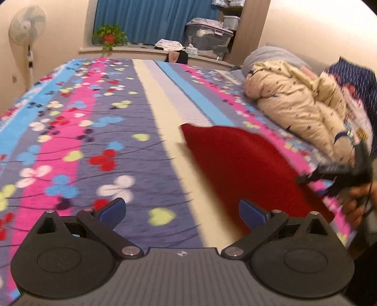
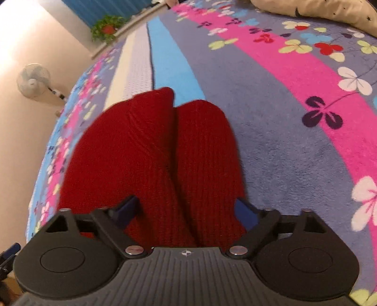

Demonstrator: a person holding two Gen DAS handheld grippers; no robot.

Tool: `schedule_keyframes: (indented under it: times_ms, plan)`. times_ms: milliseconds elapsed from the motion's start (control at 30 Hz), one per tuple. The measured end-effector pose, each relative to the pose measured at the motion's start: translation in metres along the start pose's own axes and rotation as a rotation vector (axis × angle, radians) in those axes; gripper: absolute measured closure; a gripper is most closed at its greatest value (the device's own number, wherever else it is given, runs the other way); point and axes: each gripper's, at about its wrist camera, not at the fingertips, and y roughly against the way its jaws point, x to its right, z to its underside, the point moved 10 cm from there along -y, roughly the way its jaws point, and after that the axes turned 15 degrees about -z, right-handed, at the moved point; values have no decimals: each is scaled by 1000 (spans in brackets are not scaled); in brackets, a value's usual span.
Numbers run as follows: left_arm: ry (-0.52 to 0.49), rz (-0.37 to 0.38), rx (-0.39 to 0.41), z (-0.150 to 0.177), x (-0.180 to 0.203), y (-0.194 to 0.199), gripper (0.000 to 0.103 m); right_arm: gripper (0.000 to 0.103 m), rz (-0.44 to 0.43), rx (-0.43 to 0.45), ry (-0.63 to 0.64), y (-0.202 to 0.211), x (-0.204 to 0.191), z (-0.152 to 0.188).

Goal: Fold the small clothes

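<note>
On the flowered bedspread the red knit garment lies folded double, both the left gripper and the right gripper wide and empty, while the cream jacket looks unfolded

Knit garment on bedspread, left of jacket

Flowered striped bedspread fills the bed. A cream padded jacket lies bunched by the grey pillow. At the back: blue curtain, potted plant, clear storage bin, standing fan at left.
</note>
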Motion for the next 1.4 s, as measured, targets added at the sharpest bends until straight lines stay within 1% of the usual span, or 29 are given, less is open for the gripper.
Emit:
schedule_keyframes:
  times_ms: [133, 300, 400, 467, 600, 667, 833, 933, 967, 1033, 1067, 1100, 1133, 1167, 1233, 1267, 1333, 1400]
  plan:
    - [71, 81, -64, -17, 38, -27, 0, 11, -24, 0, -43, -1, 0, 3]
    - [91, 79, -137, -26, 73, -75, 0, 13, -50, -1, -46, 0, -6, 10]
    - [154, 98, -218, -22, 84, -107, 0, 13, -65, -7, -39, 0, -8, 12]
    - [207, 136, -273, -17, 88, -123, 0, 13, -74, -12, -42, -2, -7, 11]
    - [359, 243, -377, -8, 91, -149, 0, 11, -86, -28, -54, -8, -4, 11]
    - [407, 290, -420, -4, 96, -159, 0, 10, -90, -35, -62, -11, -3, 11]
    - [441, 290, -445, 0, 104, -180, 0, 8, -94, -47, -73, -19, -3, 11]
    - [439, 295, -445, -1, 105, -182, 0, 9, -79, -34, -69, -21, -5, 10]
    - [435, 293, -440, -2, 105, -181, 4, 11, -76, -29, -64, -21, -7, 9]
    - [416, 283, -418, -4, 102, -174, 20, 19, -70, -15, -45, -22, -10, 8]
    - [411, 283, -410, -6, 100, -170, 24, 21, -66, -6, -37, -22, -13, 7]
    - [407, 285, -403, -8, 99, -166, 30, 26, -62, 3, -30, -21, -15, 7]
    - [396, 284, -397, -10, 97, -162, 33, 31, -58, 11, -25, -21, -17, 6]
    - [375, 283, -387, -14, 97, -157, 34, 34, -55, 21, -19, -20, -20, 6]
    - [328, 279, -356, -22, 96, -146, 36, 46, -53, 41, -13, -16, -28, 5]
    - [312, 274, -339, -25, 94, -141, 36, 49, -60, 53, -10, -15, -32, 5]
    - [299, 264, -301, -35, 82, -130, 37, 62, -90, 72, -18, -13, -42, 5]
    - [298, 254, -273, -42, 64, -120, 38, 72, -138, 86, -37, -16, -54, 5]
